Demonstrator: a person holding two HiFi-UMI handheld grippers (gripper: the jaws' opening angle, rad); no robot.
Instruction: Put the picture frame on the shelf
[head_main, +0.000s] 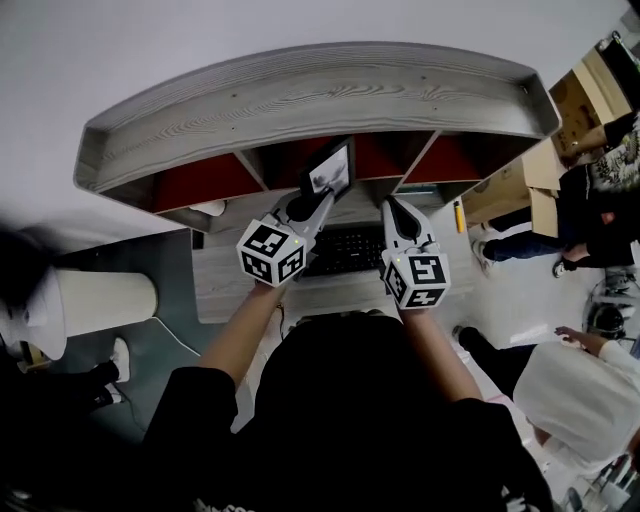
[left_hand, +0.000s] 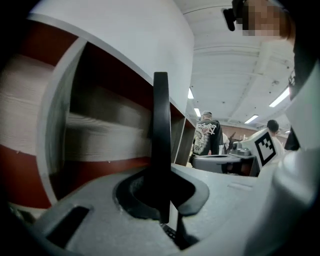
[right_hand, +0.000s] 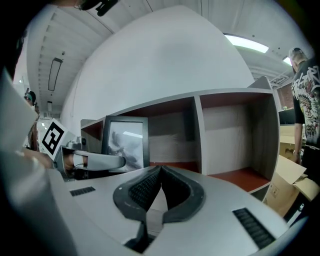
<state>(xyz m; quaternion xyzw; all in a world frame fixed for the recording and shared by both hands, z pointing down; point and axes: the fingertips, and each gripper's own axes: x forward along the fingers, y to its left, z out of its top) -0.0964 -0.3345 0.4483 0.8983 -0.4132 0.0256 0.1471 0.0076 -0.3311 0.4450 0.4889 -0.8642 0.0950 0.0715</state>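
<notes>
A black picture frame (head_main: 332, 168) with a pale picture stands upright at the mouth of the middle compartment of the grey wood shelf (head_main: 300, 95), whose insides are red. My left gripper (head_main: 322, 192) is shut on the frame's lower edge. In the left gripper view the frame (left_hand: 161, 125) shows edge-on as a dark bar rising from between the jaws of the left gripper (left_hand: 162, 207). My right gripper (head_main: 392, 206) hovers just right of the frame, shut and empty. The right gripper view shows the right gripper (right_hand: 159, 172) with pads meeting, and the frame (right_hand: 125, 142) to its left in front of the shelf (right_hand: 200, 125).
A dark keyboard (head_main: 345, 250) lies on the desk below the grippers. A yellow object (head_main: 459, 215) lies on the floor beside the desk's right edge. Cardboard boxes (head_main: 530, 190) and people stand at the right. A white cylinder (head_main: 105, 300) sits at the left.
</notes>
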